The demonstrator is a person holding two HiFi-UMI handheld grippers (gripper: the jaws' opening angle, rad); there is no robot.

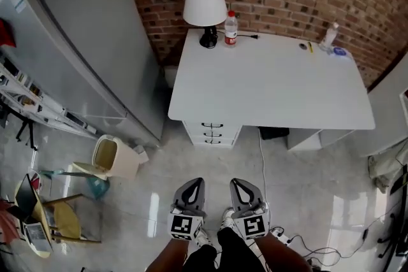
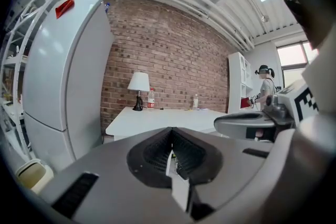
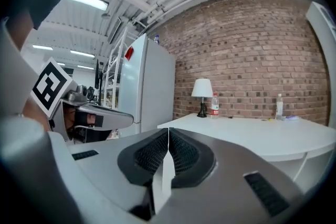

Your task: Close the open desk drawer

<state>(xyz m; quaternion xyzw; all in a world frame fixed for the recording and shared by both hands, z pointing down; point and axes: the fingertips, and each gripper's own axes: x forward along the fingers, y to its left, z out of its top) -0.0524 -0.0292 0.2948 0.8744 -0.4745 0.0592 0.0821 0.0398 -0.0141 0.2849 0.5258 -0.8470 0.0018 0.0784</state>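
A white desk point(image 1: 274, 83) stands against the brick wall. Its drawer stack point(image 1: 212, 133) with three dark handles sits under the desk's left end, the fronts showing just past the desk edge; I cannot tell which drawer stands out. My left gripper point(image 1: 198, 181) and right gripper point(image 1: 235, 182) hover side by side over the floor, well short of the drawers. Both point toward the desk. In the left gripper view the left gripper point(image 2: 171, 131) is shut with nothing in it. The right gripper point(image 3: 168, 131) is likewise shut and empty.
A tall grey fridge point(image 1: 76, 41) stands left of the desk. On the desk are a white lamp point(image 1: 205, 6), a red-labelled bottle point(image 1: 231, 28) and a clear bottle point(image 1: 329, 35). A beige bin point(image 1: 115, 157) and a yellow chair point(image 1: 60, 220) are at left; cables point(image 1: 299, 242) lie at right.
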